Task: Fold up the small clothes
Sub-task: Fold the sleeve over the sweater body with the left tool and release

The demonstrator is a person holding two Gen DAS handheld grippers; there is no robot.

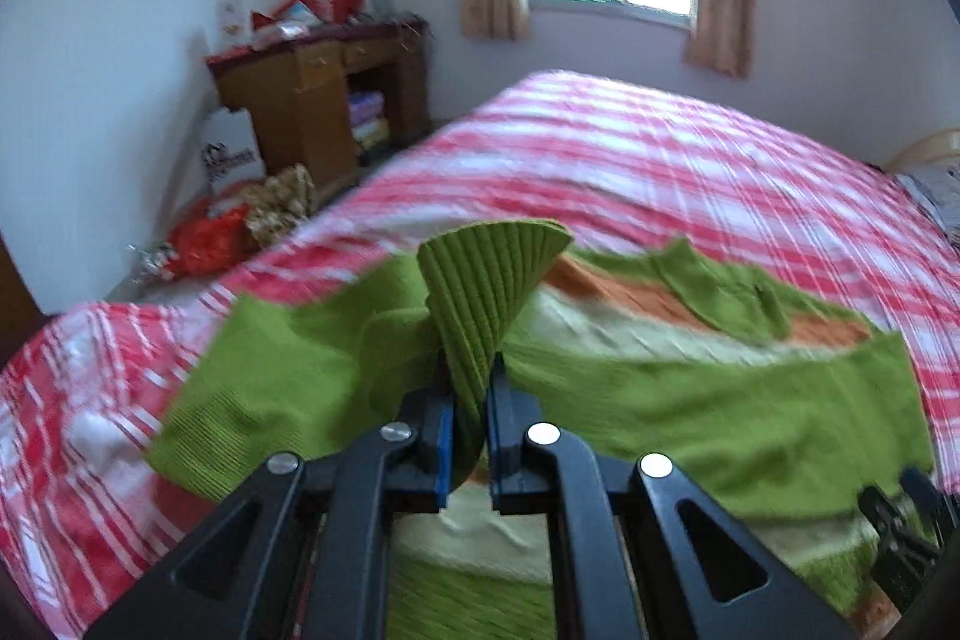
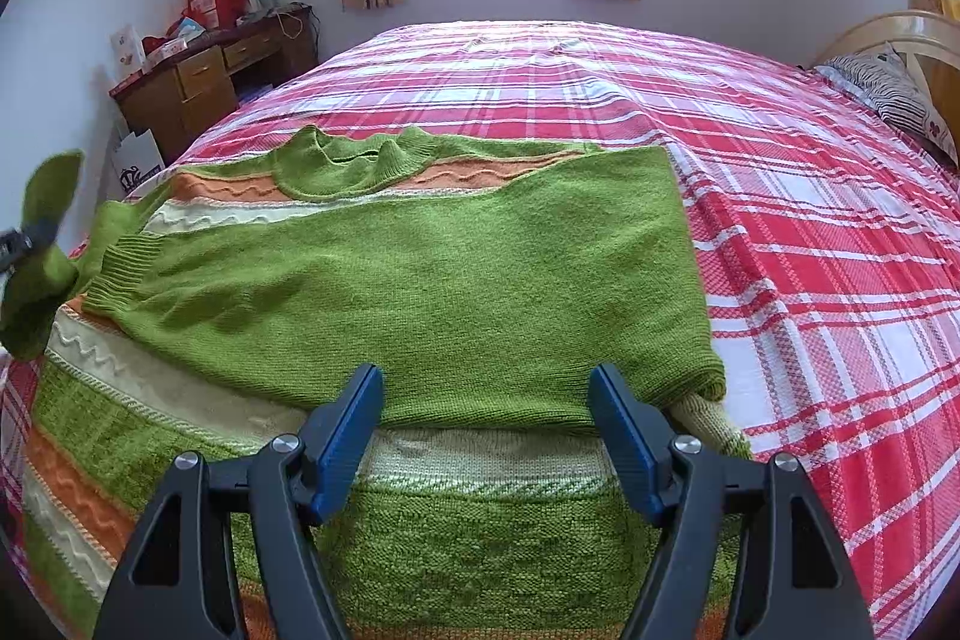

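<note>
A green knitted sweater [image 2: 420,280] with orange and cream wavy stripes lies spread on the bed [image 2: 810,250], filling the lower centre of the right wrist frame, its neckline toward the upper left and one sleeve already laid flat across the body. The left hand-held gripper [image 1: 465,412] is clamped on the ribbed cuff of the other sleeve [image 1: 480,292], which fans up above the jaws in the middle of the left wrist frame; the same lifted cuff shows at the far left edge of the right wrist view. The right hand-held gripper [image 2: 486,436] hovers with its jaws spread wide and nothing between them, just above the lower body of the sweater. The step in hand appears to be folding the second sleeve inward. To do it well, the cuff should probably be carried across the chest and lowered flat so that it lies parallel to the first sleeve (the knit is soft and will bunch if dropped), while the free gripper could press the body to stop it sliding on the plaid cover. No containers are visible on the bed; a wooden desk [image 2: 198,82] at the upper left carries boxes and bags too blurred to identify.
</note>
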